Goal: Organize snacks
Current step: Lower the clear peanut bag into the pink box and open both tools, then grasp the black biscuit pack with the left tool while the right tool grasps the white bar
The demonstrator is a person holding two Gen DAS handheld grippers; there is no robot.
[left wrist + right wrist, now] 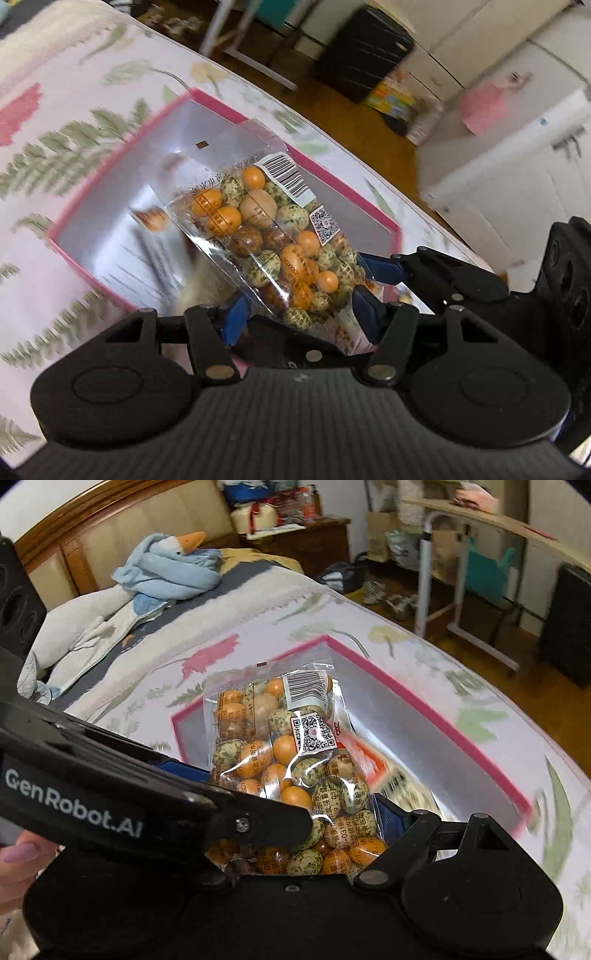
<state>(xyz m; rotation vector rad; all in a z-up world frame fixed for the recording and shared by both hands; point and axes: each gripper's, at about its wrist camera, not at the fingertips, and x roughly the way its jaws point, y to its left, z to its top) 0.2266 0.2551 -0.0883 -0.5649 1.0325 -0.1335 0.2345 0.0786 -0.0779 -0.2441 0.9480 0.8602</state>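
Snack bag (273,236), clear plastic, full of orange, brown and speckled green coated nuts, held over the pink-rimmed box (229,107) on the bed (74,92). Both grippers have it. Left gripper (295,314): blue fingers (236,317) pinching the bag's lower end, one on each side. Right gripper (295,794): blue fingers (389,812) likewise closed on the bag's bottom part; in the left view its finger reaches in from the right, just beside the left one.

Judgement: a two-handed hold keeps the floppy bag upright, barcode end forward, so it can go down into the box squarely.

Box contents: silver lining, another packet with an orange-red label (369,760) lying low inside, partly hidden behind the bag; more printed wrappers below, blurred. Cannot tell whether the bag's far end touches anything within.
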